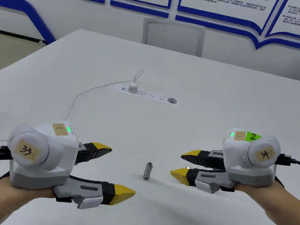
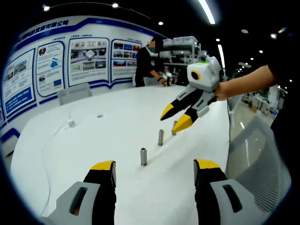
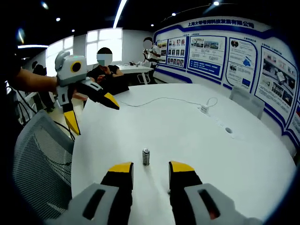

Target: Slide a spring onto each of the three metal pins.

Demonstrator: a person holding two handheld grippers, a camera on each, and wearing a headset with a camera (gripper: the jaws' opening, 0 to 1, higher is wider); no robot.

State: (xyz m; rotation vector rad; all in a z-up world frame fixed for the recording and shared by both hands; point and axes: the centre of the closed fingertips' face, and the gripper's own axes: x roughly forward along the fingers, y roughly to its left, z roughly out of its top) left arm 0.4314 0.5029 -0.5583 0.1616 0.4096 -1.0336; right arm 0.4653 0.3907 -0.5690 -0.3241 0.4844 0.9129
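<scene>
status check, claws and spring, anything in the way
Left claw open, right claw open. Spring upright on table between them, untouched. Nothing blocking it.

White table (image 1: 225,117)
Carries a power strip (image 1: 145,94), a cable (image 1: 89,96) plugged into it, and an upright spring (image 1: 148,170) well nearer than it.

The left hand-held gripper (image 1: 118,170) has a white-grey housing. Its round cap carries a tan label (image 1: 27,150) handwritten "33", with a smaller tan label on top and a green LED (image 1: 69,129) lit beside that. Its jaws run grey, then black, to yellow tips.

The right hand-held gripper (image 1: 179,164) is the same build. Its cap label bears a handwritten mark, and a bright green sticker (image 1: 252,136) sits on top. A black cable (image 1: 288,161) exits at far right.

The right arm wears a dark short sleeve (image 2: 282,61).
</scene>
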